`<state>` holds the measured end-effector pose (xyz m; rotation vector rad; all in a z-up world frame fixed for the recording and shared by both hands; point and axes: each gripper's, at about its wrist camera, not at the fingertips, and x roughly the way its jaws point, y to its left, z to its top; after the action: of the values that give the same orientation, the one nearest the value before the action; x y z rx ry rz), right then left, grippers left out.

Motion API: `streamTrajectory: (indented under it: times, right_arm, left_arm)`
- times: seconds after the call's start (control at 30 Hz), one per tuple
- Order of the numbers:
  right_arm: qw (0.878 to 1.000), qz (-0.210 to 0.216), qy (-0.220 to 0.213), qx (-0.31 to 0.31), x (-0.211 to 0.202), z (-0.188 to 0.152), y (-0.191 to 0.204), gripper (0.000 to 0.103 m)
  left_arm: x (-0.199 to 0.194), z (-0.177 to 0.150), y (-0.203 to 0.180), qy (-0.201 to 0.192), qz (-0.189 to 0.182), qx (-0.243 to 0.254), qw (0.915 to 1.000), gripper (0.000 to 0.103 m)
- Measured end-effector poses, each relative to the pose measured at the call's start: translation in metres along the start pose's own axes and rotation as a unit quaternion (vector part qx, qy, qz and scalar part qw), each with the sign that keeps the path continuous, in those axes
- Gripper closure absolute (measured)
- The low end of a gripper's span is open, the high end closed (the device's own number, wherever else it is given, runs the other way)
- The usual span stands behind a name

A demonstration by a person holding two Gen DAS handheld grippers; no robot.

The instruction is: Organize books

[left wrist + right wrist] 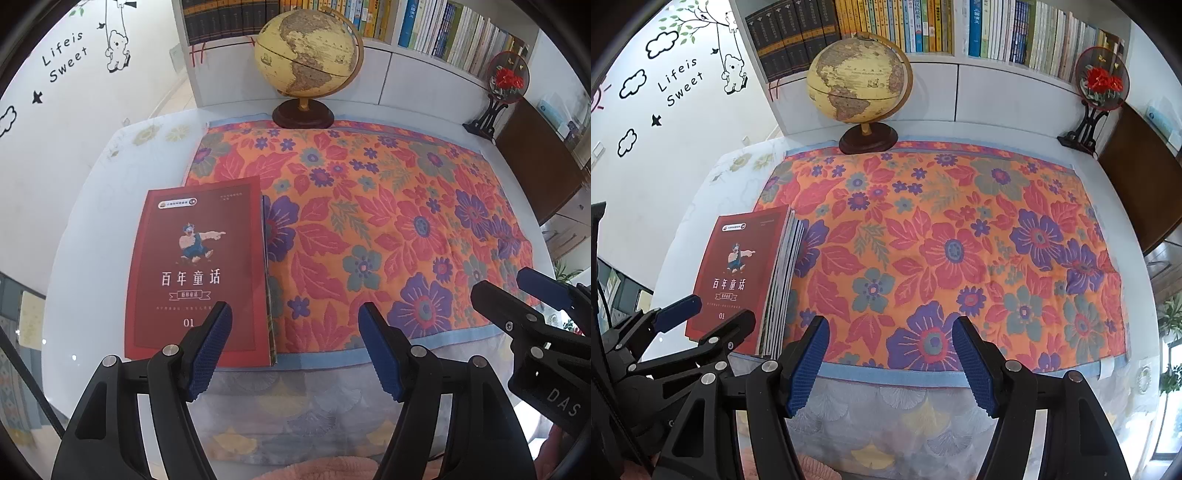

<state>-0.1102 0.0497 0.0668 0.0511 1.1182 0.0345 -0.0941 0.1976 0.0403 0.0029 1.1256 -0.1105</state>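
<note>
Hovering spread and empty, the left gripper (295,347) and right gripper (888,350) tilt steeply down over the floral cloth (369,221), the stack of books (195,273) resting at its left edge, where a careless pinch could fan the thin covers

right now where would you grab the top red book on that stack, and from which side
Probably the long right edge of the top red book, coming from the floral cloth side. The stack lies flat, and its staggered page edges face the cloth, so a finger could slip under the cover there. Both the left gripper and right gripper are open and empty.
</note>
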Motion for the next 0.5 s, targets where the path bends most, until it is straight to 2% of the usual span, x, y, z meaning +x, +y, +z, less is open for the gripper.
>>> streamTrajectory:
  times: [0.5]
  right_arm:
    - [1.000,0.004,0.008,0.012,0.0037,0.0019,-0.0077,0.036]
  left_arm:
    - [0.0036,0.0013,-0.0042,0.003,-0.003,0.017,0.9998,0.034]
